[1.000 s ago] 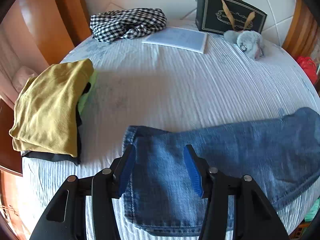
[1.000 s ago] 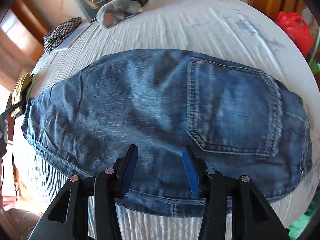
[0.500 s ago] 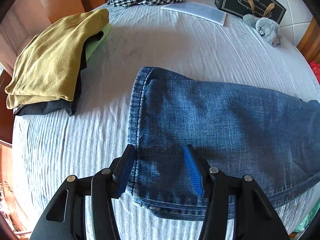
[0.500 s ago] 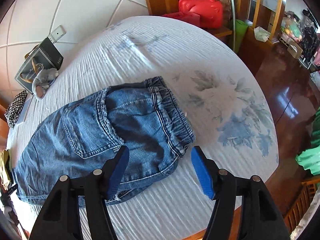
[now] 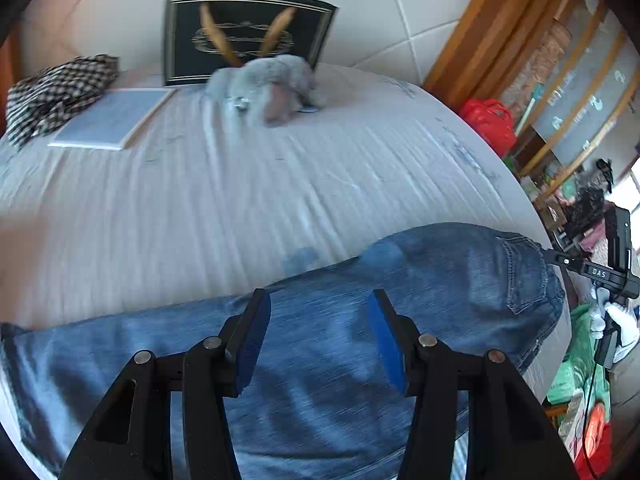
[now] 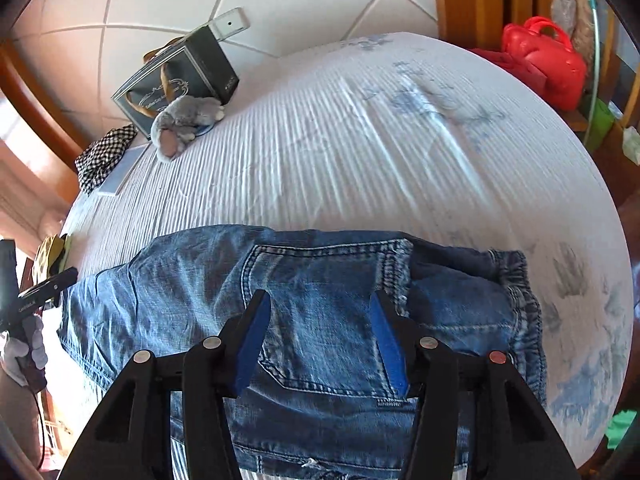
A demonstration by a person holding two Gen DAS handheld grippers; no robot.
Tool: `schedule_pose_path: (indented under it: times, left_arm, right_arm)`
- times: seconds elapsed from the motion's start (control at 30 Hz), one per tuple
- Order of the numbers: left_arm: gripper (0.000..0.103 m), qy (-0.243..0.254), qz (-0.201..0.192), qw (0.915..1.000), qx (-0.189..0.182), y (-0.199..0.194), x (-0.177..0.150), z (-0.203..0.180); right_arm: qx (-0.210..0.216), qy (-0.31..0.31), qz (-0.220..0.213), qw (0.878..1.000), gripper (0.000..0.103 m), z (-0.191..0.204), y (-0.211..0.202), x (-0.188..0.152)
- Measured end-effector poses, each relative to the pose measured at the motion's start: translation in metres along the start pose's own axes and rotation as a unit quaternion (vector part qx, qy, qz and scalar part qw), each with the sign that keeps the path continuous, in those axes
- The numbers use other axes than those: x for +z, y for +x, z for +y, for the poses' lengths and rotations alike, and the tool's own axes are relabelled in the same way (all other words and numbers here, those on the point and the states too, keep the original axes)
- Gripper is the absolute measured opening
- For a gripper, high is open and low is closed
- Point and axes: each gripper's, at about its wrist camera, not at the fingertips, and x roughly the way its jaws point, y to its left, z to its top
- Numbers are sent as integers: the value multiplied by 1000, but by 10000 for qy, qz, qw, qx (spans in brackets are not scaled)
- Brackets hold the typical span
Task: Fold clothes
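One pair of jeans lies flat on the bed. Two grippers, left gripper and right gripper, above the denim; jaws wide, holding nothing.

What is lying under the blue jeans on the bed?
The jeans lie directly on the white striped bedsheet, which shows all around them. Whether anything else is beneath the denim cannot be seen.
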Motion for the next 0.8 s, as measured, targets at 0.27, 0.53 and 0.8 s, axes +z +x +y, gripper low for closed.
schedule_pose_path:
  times: [0.27, 0.53, 0.8]
  left_arm:
    - [53, 434, 786, 9909, 1001, 97, 13, -30]
    - [58, 203, 617, 9897, 1278, 84, 14, -6]
    - [78, -675, 149, 9779, 1974, -31, -33, 82]
  right_arm:
    - [85, -170, 546, 9983, 31, -22, 44, 7]
    - [249, 407, 491, 9977, 4, -63, 41, 6]
    - [90, 1171, -171, 9929, 60, -97, -25, -40]
